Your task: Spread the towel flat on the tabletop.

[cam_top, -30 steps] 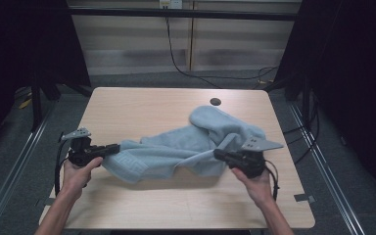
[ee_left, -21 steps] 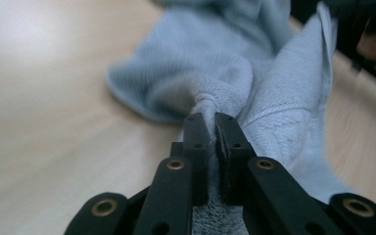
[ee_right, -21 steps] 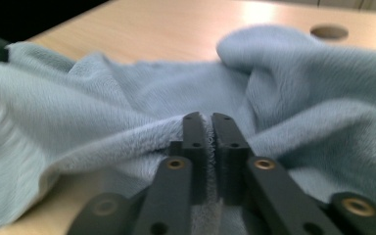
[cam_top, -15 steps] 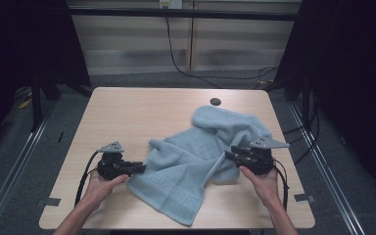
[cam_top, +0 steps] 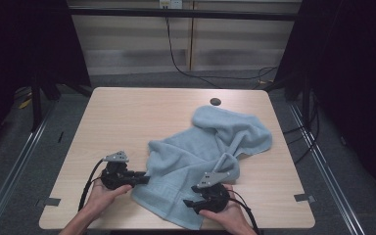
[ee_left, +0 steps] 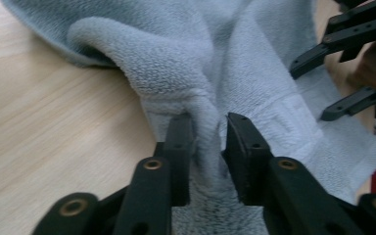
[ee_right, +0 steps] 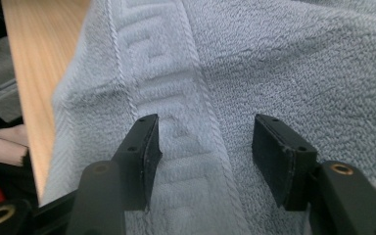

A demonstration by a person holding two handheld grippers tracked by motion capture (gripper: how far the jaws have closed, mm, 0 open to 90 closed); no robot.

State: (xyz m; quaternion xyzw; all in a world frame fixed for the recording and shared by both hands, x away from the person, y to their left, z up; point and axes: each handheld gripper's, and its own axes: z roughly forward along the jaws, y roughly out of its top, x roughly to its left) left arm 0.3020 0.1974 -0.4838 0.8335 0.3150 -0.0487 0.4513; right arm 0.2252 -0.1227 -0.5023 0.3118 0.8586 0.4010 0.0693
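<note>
towel (cam_top: 210, 147): crumpled on surface (cam_top: 127, 112), near edge | left fingers (ee_left: 206, 139): just been opening, a towel fold between them | right fingers (ee_right: 203, 147): just spread wide over towel hem, gripping nothing

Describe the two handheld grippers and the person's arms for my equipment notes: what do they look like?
Both are matte black. The left gripper and the right gripper each have a rounded body, two slim jaws with flat rectangular pads, brass-coloured rivets at the linkages, a grey three-cornered plate on top and a black trailing cable. The forearms show no sleeves.
</note>
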